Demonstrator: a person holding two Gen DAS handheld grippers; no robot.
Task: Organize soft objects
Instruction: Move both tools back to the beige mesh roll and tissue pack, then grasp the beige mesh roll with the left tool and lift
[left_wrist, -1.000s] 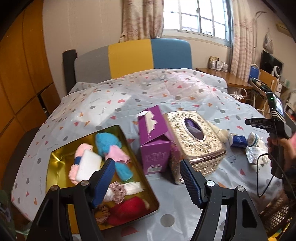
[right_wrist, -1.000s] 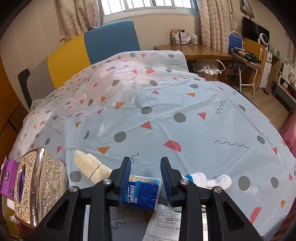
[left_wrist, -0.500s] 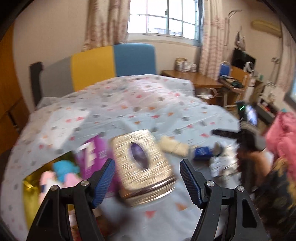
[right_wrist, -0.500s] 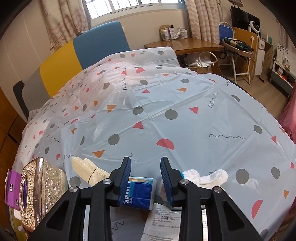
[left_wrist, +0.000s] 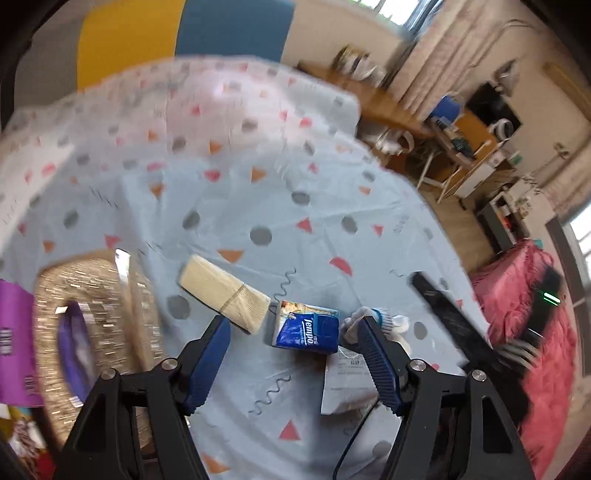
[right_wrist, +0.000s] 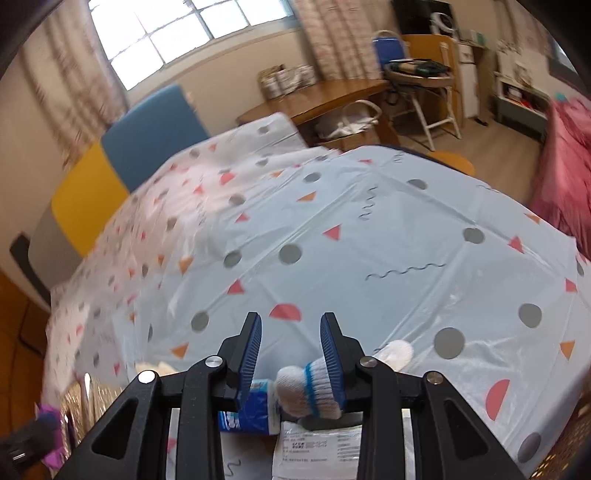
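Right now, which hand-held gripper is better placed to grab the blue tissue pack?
Left. Its hand-held gripper frames the tissue pack between open fingers; the right one sits over a white sock.

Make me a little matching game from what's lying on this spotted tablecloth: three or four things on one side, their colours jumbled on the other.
Things:
1. tissue pack
2. rolled cloth
3. tissue box cover
4. sock

Colours:
A. white with a blue stripe
B. glittery gold
C. blue with white lettering
D. plain cream

Pairs: 1-C, 2-D, 3-B, 4-A
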